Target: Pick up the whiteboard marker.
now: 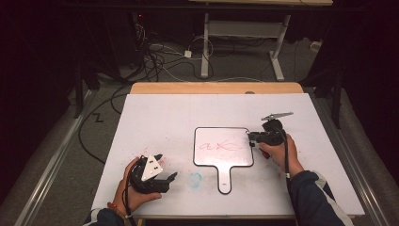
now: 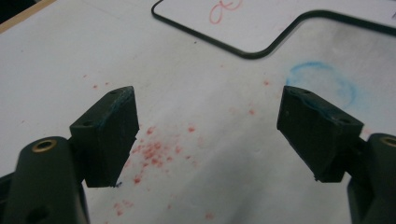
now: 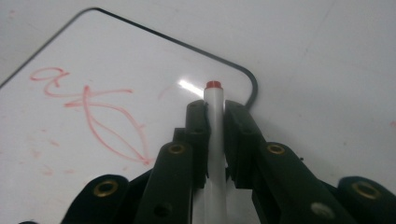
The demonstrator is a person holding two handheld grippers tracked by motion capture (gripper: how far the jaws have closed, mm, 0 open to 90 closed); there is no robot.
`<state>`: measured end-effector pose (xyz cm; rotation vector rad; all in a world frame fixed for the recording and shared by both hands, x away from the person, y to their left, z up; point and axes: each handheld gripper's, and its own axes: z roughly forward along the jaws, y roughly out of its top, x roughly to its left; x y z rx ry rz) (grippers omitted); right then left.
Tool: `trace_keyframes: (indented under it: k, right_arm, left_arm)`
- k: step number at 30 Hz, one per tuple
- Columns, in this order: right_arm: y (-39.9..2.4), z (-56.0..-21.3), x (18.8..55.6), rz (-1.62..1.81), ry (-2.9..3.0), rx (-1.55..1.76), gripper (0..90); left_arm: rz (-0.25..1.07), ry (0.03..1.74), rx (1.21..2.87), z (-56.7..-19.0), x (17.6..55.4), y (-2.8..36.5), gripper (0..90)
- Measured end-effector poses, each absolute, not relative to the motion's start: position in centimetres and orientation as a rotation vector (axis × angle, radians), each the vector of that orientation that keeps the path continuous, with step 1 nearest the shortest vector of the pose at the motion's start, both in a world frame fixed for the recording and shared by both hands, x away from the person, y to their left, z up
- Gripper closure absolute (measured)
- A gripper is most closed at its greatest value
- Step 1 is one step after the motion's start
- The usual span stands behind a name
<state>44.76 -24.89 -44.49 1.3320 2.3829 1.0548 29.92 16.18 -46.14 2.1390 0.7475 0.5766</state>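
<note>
The white bench [image 1: 164, 117] carries a small handled whiteboard [image 1: 223, 148] with a black rim, lying flat near the middle, with red scribbles [image 3: 93, 107] on it. The right hand-held gripper [image 3: 215, 109] is closed on a white marker [image 3: 214, 140] with a red tip, at the board's right edge. The left hand-held gripper [image 2: 208, 126] stands wide open and holds nothing, above red specks [image 2: 154, 151] on the bench.

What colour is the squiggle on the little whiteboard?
Red. The squiggle on the whiteboard shows best in the right gripper view, beside the marker.
</note>
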Motion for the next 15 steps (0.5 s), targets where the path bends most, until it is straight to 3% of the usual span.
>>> trace_keyframes:
  k: [7, 15]
  right_arm:
    - [-23.7, -42.0, 42.4, 1.238, 2.320, 1.169, 81.3]
    - [-20.5, -40.7, 39.4, 1.410, 2.269, 0.995, 81.3]
  left_arm:
    - [0.427, 0.759, 2.003, -44.6, 31.6, 13.9, 22.0]
    - [0.295, 0.700, 1.936, -43.3, 33.5, 8.8, 24.1]
